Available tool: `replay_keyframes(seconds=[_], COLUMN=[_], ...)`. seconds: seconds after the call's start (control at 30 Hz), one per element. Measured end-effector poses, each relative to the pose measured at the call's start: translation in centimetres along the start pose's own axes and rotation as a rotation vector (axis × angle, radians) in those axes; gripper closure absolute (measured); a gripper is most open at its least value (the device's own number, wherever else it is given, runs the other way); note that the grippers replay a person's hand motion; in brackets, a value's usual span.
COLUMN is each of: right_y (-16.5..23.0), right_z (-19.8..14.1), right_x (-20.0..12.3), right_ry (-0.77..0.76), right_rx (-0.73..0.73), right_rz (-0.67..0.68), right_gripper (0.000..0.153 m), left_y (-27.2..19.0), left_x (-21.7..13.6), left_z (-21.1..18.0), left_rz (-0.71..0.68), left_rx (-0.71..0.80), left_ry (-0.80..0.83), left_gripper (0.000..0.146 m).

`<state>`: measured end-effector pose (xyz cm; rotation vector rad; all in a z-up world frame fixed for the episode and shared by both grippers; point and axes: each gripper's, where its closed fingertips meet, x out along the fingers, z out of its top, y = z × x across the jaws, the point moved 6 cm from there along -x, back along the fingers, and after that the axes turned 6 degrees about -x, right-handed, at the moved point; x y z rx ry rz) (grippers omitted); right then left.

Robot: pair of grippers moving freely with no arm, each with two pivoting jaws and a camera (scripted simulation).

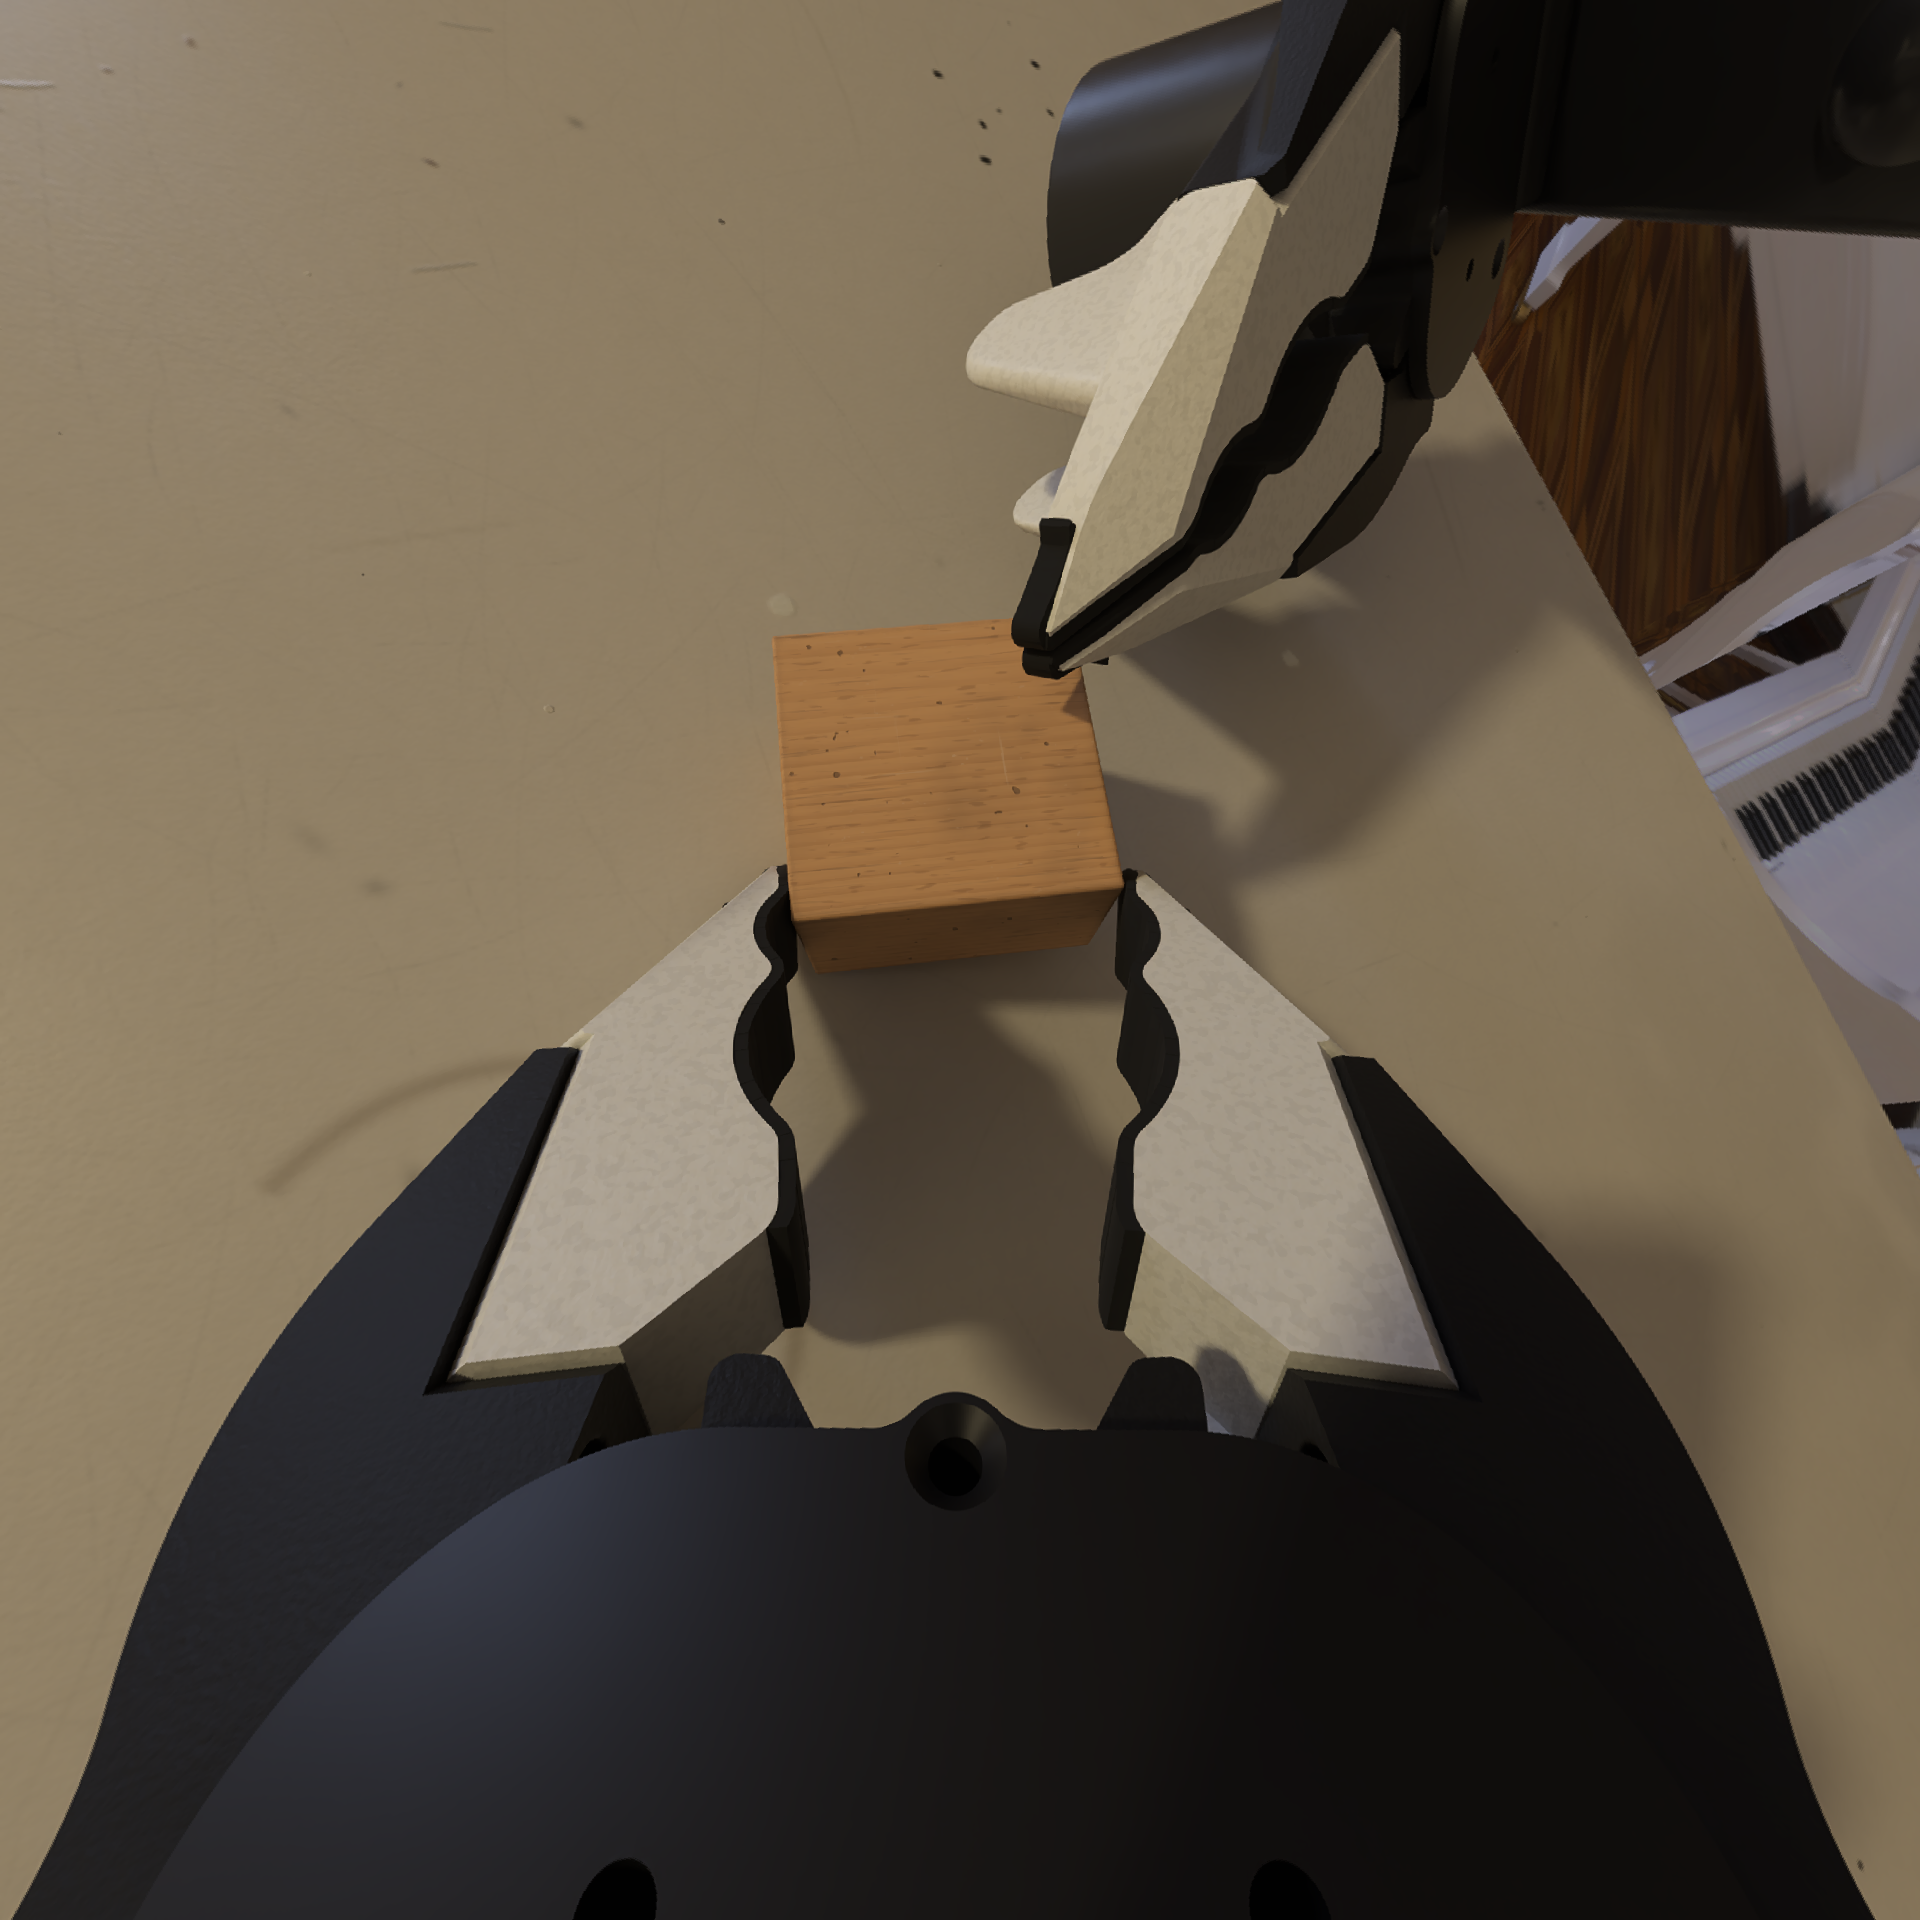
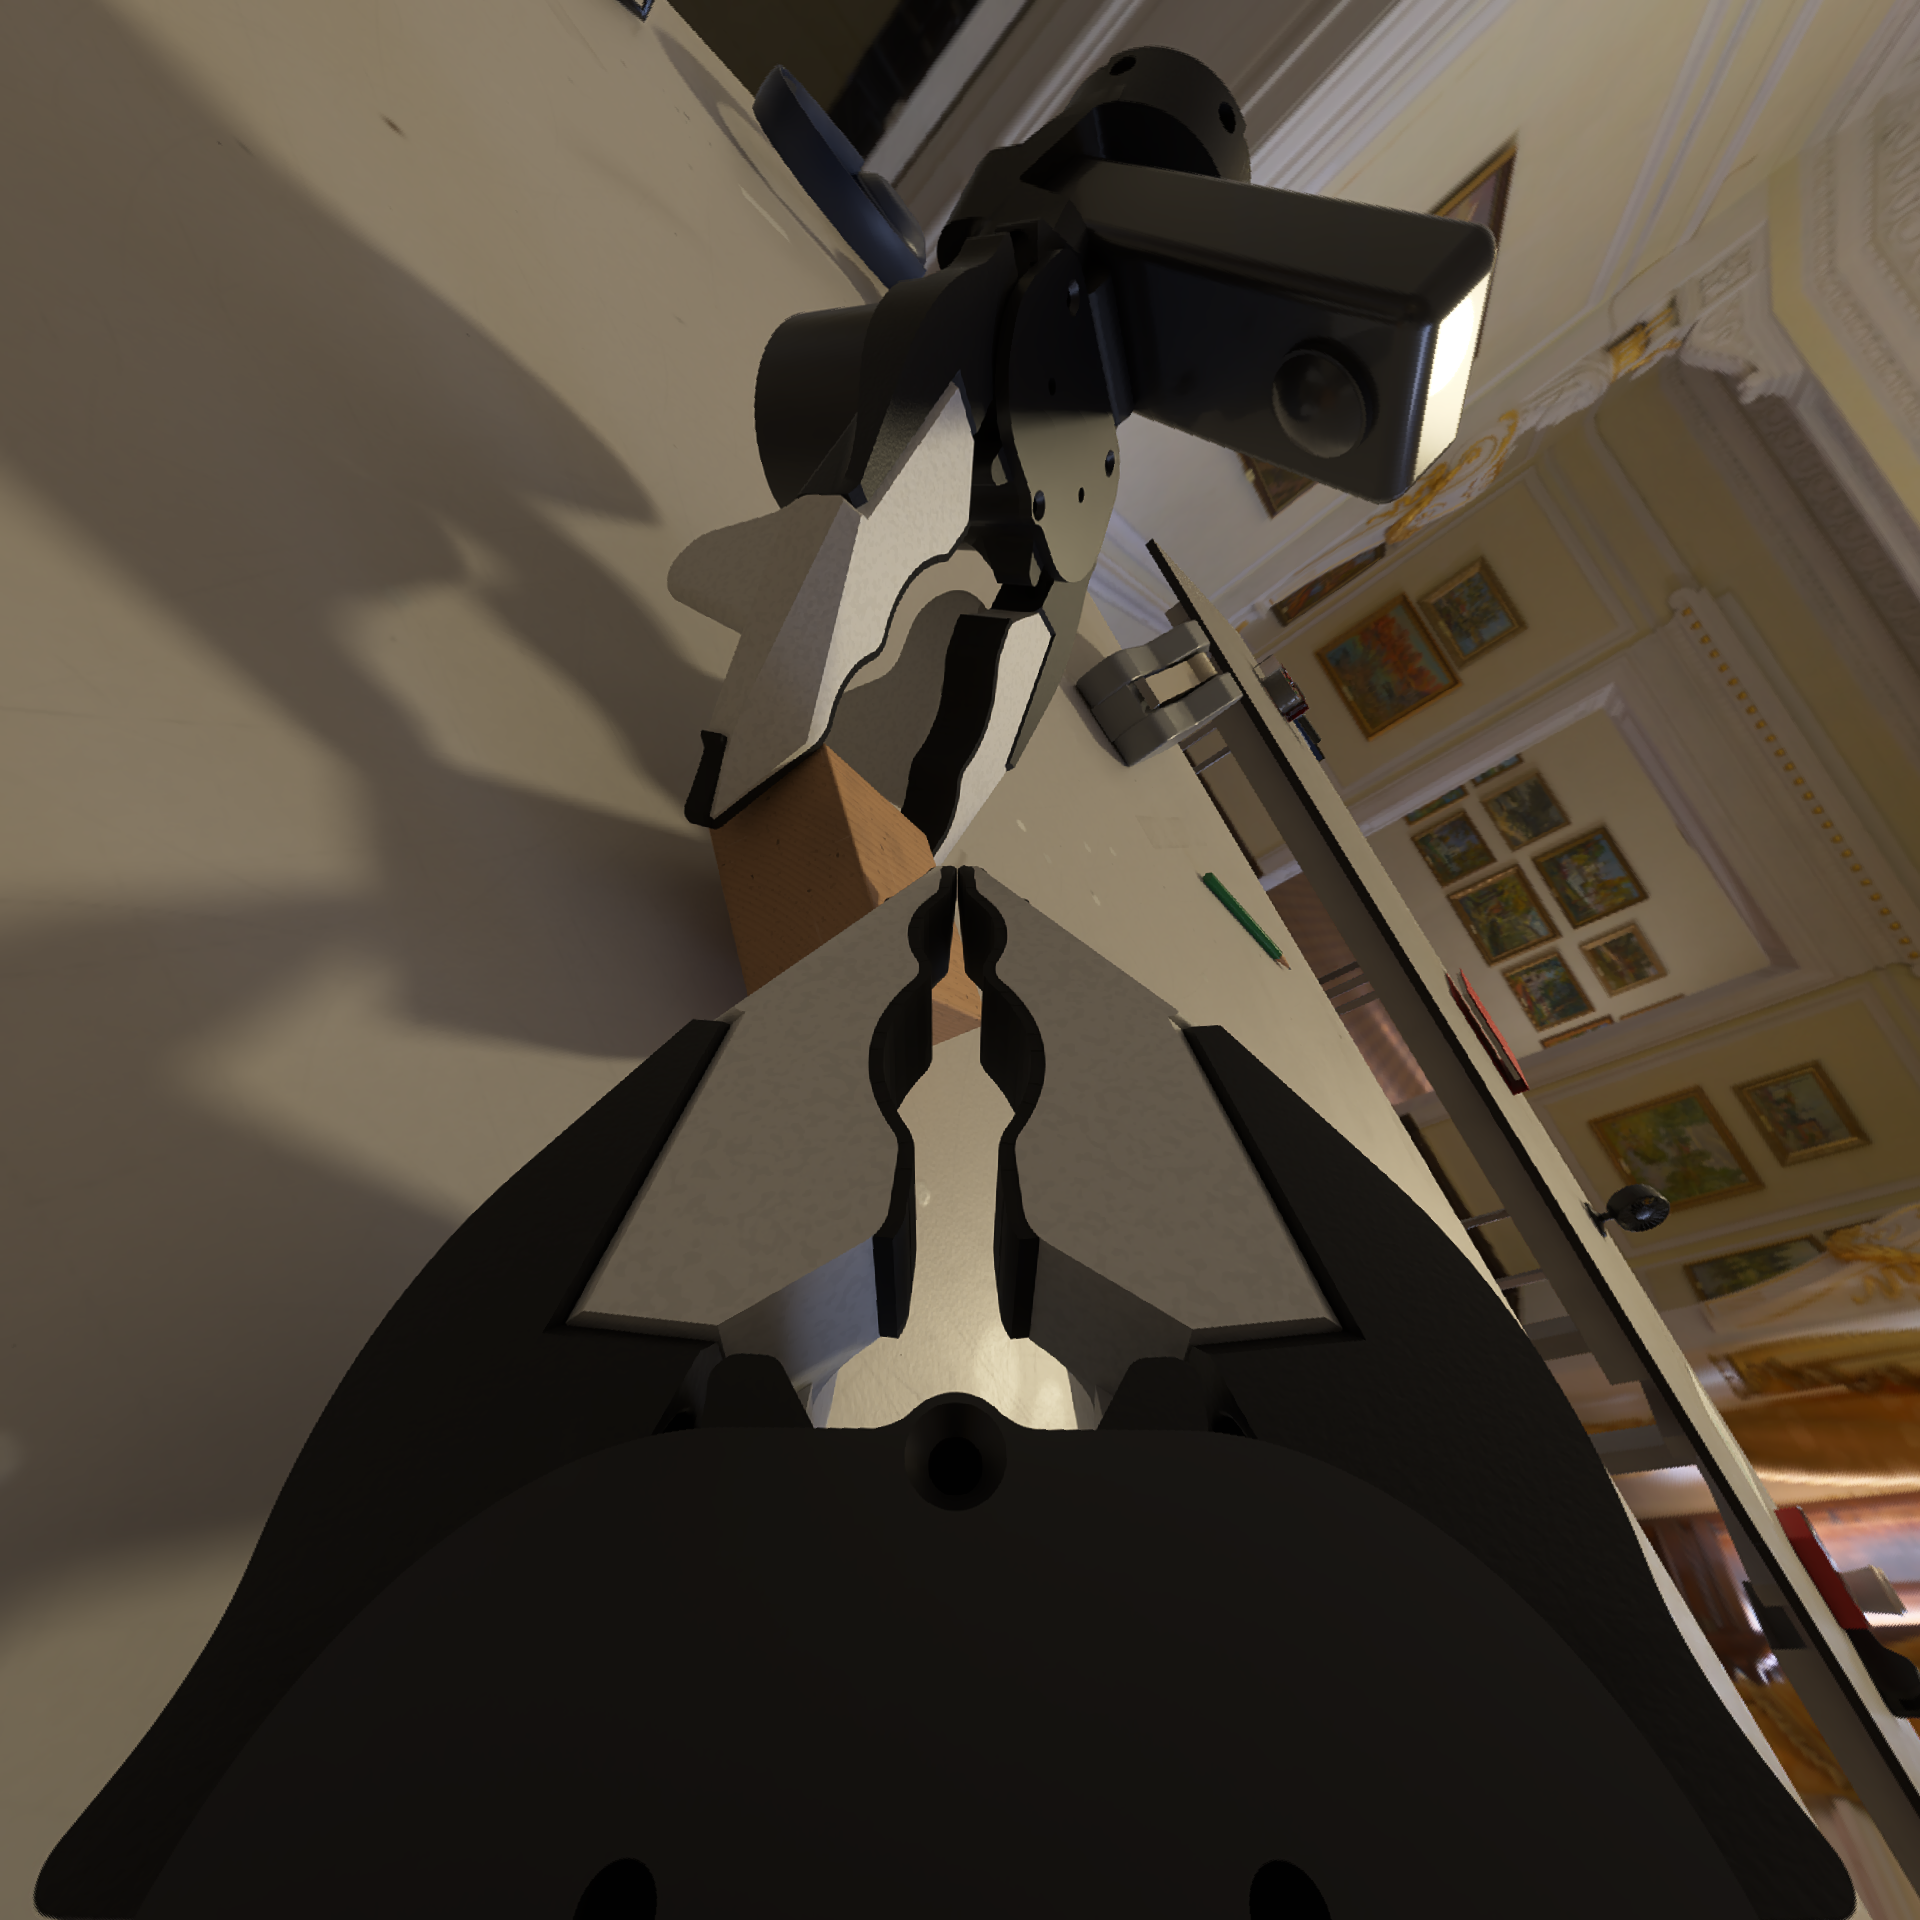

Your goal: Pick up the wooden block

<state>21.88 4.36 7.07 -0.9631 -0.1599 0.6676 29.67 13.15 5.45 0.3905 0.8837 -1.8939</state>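
Note:
The wooden block is an orange-brown cube on the beige table. My left gripper has its jaws set against both sides of the block's near end, with no gap showing. The block's shadow lies directly under it on the table. My right gripper comes in from the upper right, shut and empty, with its tip at the block's far right top corner. In the right wrist view my right gripper is shut just in front of the block. The left gripper straddles the block from the far side.
The table's right edge runs diagonally close to the block. A green pencil lies on the table beyond it. A metal bracket and a second desk edge stand past that. A dark blue object sits at the far end.

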Motion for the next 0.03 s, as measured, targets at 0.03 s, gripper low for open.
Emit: replay_keyframes(seconds=[0.03], right_y=[0.01], right_z=[-0.01], right_x=[0.0], right_ry=[0.001], right_rx=[-0.001], right_rz=[0.0], right_gripper=[0.153], left_y=[0.0], left_x=[0.0], left_z=[0.0], left_rz=[0.0], left_rx=[0.0], left_ry=[0.0], left_gripper=[0.084])
